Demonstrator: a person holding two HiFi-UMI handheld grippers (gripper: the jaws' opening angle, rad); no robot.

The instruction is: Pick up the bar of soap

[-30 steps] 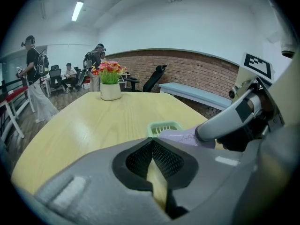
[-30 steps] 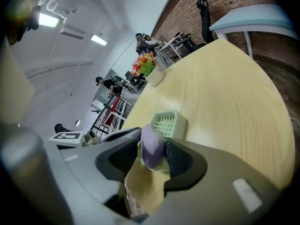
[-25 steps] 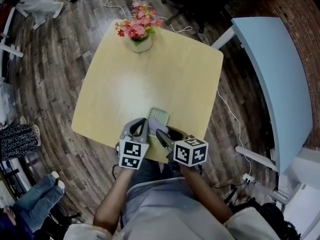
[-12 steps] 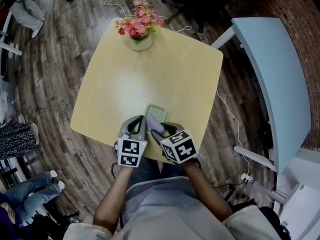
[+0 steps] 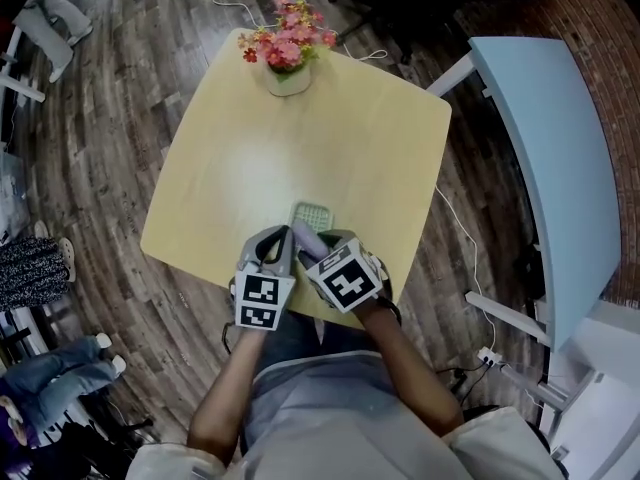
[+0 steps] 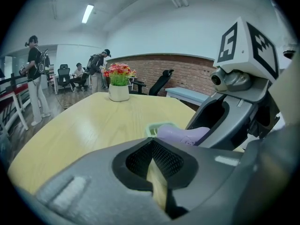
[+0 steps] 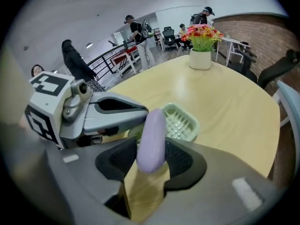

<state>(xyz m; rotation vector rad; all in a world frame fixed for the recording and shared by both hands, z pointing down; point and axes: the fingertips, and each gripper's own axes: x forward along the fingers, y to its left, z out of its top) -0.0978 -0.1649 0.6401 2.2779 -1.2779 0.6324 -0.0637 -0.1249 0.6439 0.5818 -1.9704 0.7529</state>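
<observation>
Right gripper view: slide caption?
Right tool, jaws opening, with soap between them, near the green dish on the table.

The person wears a light grey top (image 5: pixel 310 408). The left gripper (image 5: pixel 280 240) and right gripper (image 5: pixel 310 248) are matching grey plastic tools, each with 2 curved fingers (image 7: pixel 201 165) lined in black mesh-textured pads (image 6: pixel 140 158). Each carries a white cube (image 5: pixel 265 303) printed with black square markers. The right gripper's fingers are opening, with a lilac bar of soap (image 7: pixel 151 139) between them.
</observation>
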